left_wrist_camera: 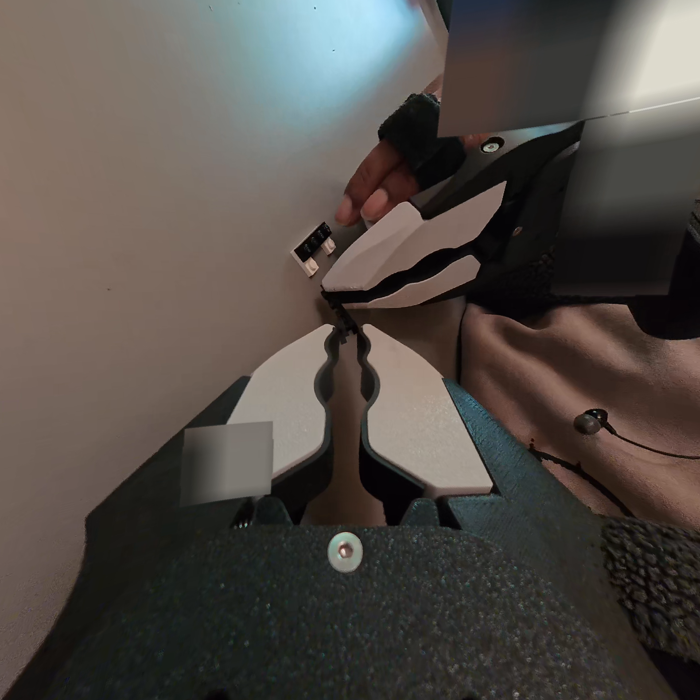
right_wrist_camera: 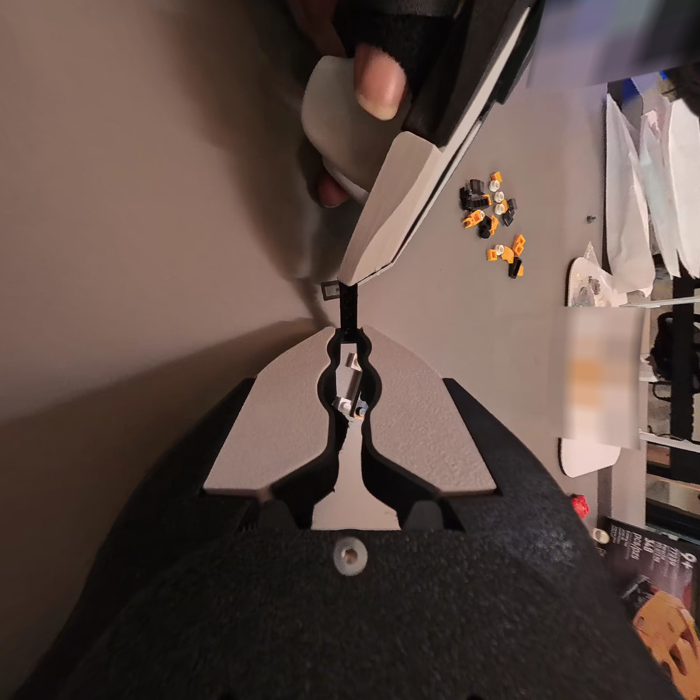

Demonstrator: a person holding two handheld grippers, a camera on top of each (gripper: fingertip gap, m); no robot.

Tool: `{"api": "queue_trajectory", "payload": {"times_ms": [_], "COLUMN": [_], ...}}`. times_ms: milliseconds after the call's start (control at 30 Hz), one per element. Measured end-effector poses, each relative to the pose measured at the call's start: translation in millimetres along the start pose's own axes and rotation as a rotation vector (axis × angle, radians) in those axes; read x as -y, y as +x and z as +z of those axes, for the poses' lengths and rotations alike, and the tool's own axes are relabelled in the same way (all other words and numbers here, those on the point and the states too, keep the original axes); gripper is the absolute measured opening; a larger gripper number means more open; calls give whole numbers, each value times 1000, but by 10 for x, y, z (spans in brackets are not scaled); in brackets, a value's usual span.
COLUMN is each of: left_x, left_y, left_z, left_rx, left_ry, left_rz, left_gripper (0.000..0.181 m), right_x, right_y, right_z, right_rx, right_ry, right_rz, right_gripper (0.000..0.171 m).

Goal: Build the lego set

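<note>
A thin black lego piece (left_wrist_camera: 338, 310) is held in the air between both grippers. My left gripper (left_wrist_camera: 346, 329) is shut on its near end. My right gripper (left_wrist_camera: 332, 292) comes in from the upper right and pinches the other end. In the right wrist view, the right gripper (right_wrist_camera: 348, 332) is shut on the black piece (right_wrist_camera: 348, 307), and the left gripper (right_wrist_camera: 350, 283) clamps its far end from above. A small white plate with black and white parts (left_wrist_camera: 312, 248) lies on the table beside the tips. A grey-white build (right_wrist_camera: 350, 384) shows through the right fingers' gap.
A pile of loose orange, black and white pieces (right_wrist_camera: 490, 216) lies on the grey table (right_wrist_camera: 435, 341) to the right. Plastic bags (right_wrist_camera: 644, 182) and a booklet (right_wrist_camera: 655, 591) sit at the right edge. A person's fingers (left_wrist_camera: 373, 189) and clothing (left_wrist_camera: 549, 378) are close by. Both grippers' tips are close together, under 4 cm apart.
</note>
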State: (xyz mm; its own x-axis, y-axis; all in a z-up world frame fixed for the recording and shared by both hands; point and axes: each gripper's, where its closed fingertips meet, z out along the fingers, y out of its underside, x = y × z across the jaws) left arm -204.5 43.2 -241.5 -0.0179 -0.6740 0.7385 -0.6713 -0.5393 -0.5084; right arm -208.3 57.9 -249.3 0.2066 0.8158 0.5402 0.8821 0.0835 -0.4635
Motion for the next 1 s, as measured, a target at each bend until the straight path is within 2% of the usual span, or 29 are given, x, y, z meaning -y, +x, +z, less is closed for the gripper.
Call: {"api": "queue_trajectory", "payload": {"times_ms": [400, 633, 1000], "left_x": [-6, -56, -97], "left_y": [-34, 24, 57], "left_z": [28, 67, 96], "left_rx": [125, 128, 90], "left_ry": [-20, -59, -81], "left_rz": [124, 216, 197], "left_gripper": [1, 0, 0], "right_x": [-121, -164, -185], "right_y": [12, 12, -60], "right_z": [-25, -44, -67], "right_rx": [-64, -95, -82], "right_ry": [-47, -34, -37], "right_rz": [-97, -172, -247], "right_gripper": [8, 8, 8]}}
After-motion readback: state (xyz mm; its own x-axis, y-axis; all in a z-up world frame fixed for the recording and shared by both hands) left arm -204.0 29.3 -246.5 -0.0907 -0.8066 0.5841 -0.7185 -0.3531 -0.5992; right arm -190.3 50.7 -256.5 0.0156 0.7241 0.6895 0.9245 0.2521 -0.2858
